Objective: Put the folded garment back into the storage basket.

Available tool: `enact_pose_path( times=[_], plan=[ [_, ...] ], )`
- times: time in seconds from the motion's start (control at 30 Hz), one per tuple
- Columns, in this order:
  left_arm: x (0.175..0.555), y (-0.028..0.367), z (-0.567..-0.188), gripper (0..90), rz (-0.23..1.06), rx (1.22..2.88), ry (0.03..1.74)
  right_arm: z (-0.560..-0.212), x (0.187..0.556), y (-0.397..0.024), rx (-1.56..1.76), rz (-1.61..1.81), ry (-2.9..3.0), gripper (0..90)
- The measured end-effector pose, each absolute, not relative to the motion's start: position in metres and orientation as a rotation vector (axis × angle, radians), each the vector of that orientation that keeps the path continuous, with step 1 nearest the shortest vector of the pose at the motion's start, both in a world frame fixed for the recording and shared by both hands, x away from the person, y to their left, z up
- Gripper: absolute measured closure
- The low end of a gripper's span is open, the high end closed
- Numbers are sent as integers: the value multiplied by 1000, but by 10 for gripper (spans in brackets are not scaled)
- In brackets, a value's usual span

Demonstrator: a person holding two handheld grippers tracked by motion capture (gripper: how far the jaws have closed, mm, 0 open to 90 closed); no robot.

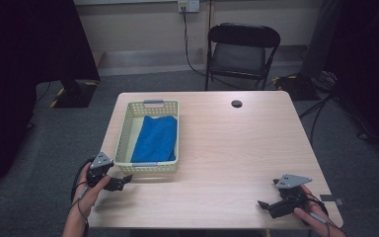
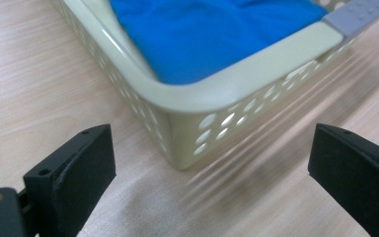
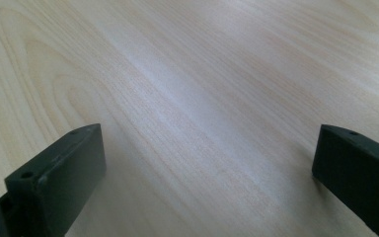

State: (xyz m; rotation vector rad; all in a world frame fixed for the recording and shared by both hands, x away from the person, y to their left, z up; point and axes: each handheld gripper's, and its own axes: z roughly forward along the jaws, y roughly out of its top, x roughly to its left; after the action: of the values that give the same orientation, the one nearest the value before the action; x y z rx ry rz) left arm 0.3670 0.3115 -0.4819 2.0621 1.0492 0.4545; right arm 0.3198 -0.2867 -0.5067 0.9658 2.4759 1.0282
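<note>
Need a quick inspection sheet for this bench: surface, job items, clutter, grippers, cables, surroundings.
Surface: wooden table, round hole near far edge.
Job's things: basket on the left part; blue cloth inside.
Clutter: nothing seen.
Grippers: left gripper open, at the basket's near corner; right gripper open, over bare table.
Cables: one trails from each gripper; wall cable runs to the floor.
Surroundings: folding chair, dark curtains, grey floor.
</note>
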Motion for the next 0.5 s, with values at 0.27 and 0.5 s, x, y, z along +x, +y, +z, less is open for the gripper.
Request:
enact_pose_path(
  times=[0.27, 0.5],
  plan=[
    [367, 312, -485, 36, 454, 2064, 1060, -507, 320, -287, 966, 1028, 2476, 0],
    [368, 312, -488, 36, 452, 2069, 1063, -507, 320, -287, 965, 1028, 2476, 0]
  ],
)
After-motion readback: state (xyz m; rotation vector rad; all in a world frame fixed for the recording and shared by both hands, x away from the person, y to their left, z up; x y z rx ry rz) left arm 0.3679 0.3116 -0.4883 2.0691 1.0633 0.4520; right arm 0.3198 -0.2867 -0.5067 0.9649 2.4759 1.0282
